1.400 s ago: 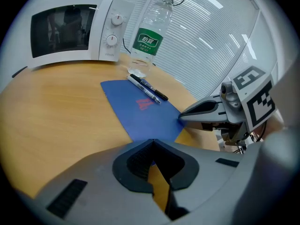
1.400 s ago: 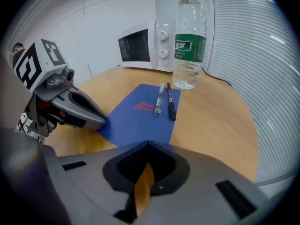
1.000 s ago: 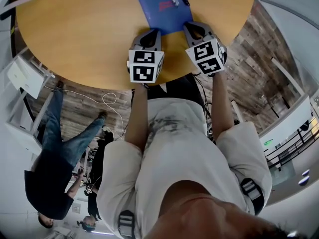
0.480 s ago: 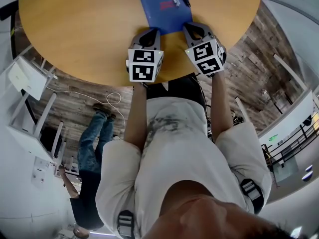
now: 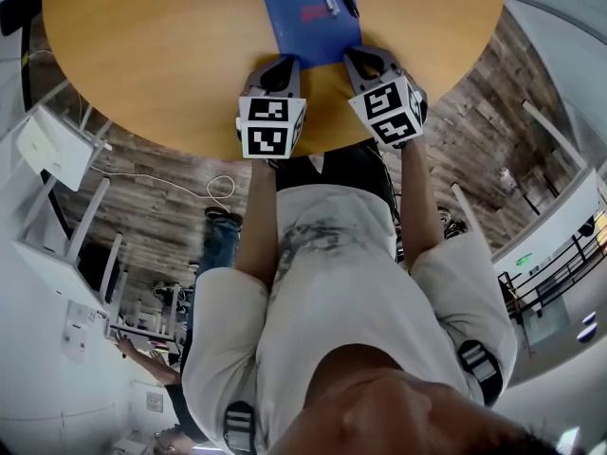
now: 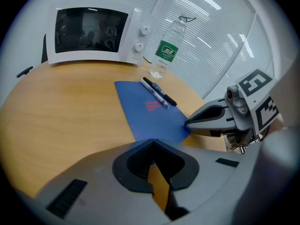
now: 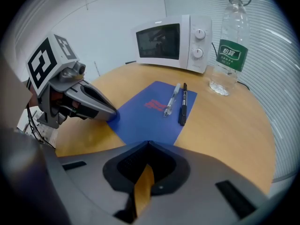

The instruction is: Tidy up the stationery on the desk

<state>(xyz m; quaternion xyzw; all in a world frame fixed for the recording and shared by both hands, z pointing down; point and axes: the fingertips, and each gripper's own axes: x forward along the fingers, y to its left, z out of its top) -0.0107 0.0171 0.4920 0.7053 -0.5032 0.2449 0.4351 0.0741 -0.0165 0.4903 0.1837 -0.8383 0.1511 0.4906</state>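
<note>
Head view — blue folder (image 5: 296, 36) cut off top | left claw (image 6: 152, 140), right claw (image 7: 149, 143) — together

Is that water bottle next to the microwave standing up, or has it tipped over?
Upright. The water bottle stands on its base on the desk beside the microwave, with its neck pointing up.

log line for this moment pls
left gripper: shut, empty, tip by blue folder near corner | right gripper: shut, empty, tip by other near corner | clear pen, black pen: on folder
</note>
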